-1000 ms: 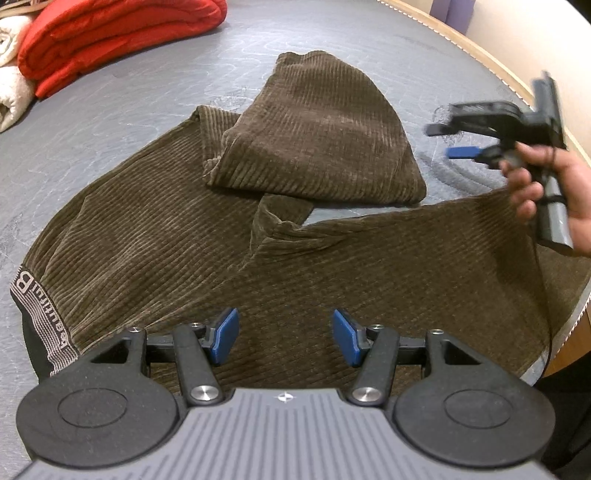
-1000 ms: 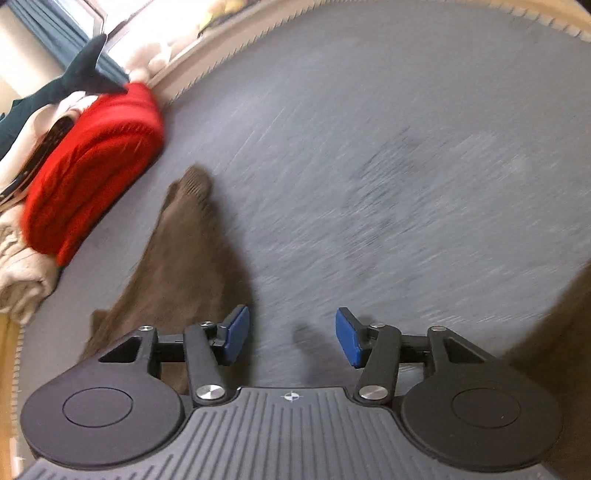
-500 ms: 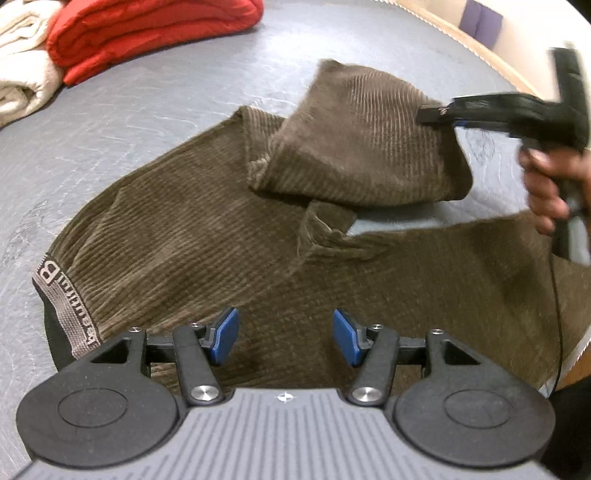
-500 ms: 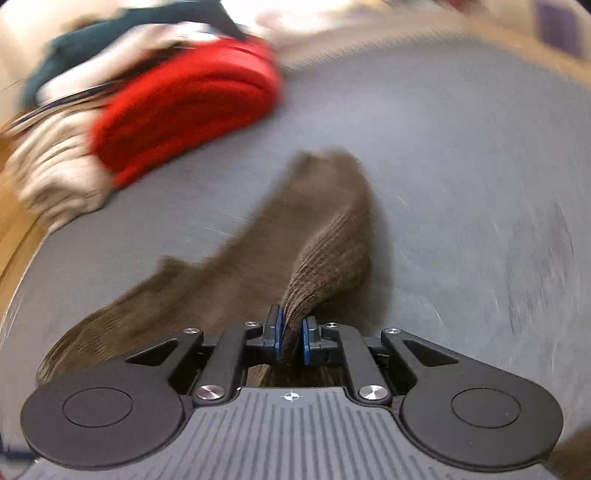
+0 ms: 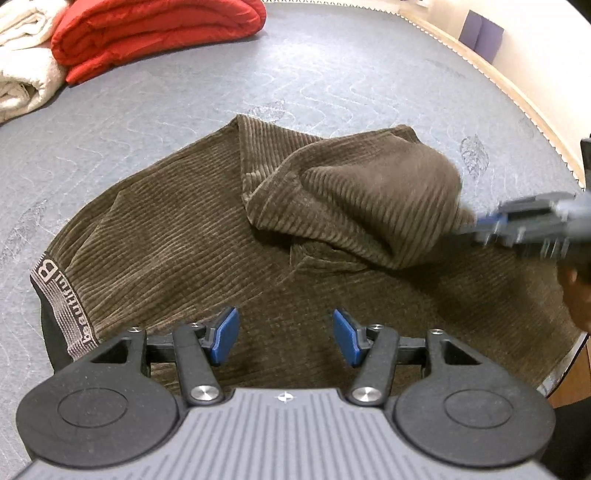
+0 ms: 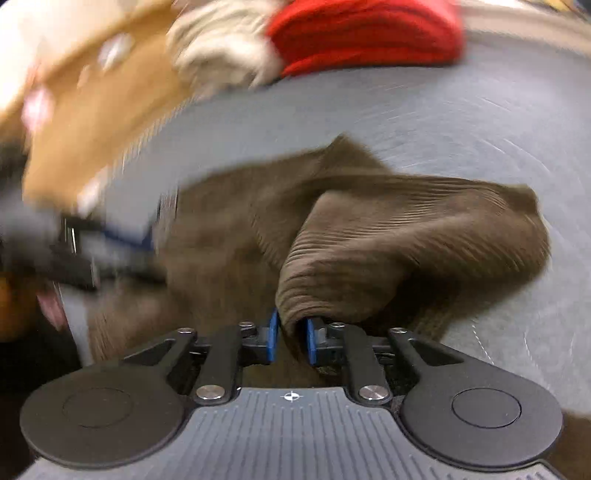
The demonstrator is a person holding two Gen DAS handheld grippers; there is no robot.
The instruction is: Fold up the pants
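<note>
Brown corduroy pants (image 5: 177, 236) lie spread on a grey mattress (image 5: 332, 74), the lettered waistband (image 5: 59, 306) at the left. One leg (image 5: 354, 199) is folded back over the pants and is lifted at its end. My right gripper (image 6: 291, 334) is shut on that leg's end (image 6: 369, 266) and holds it up; it also shows blurred in the left wrist view (image 5: 484, 225). My left gripper (image 5: 282, 338) is open and empty just above the near part of the pants.
A folded red blanket (image 5: 147, 29) and a cream blanket (image 5: 22, 70) lie at the far left of the mattress. The mattress's piped edge (image 5: 498, 81) runs along the right. The right wrist view is blurred by motion.
My right gripper went from open above the mattress to shut on the folded leg's end, and now pulls it up and toward the near side. The left gripper stays open.
</note>
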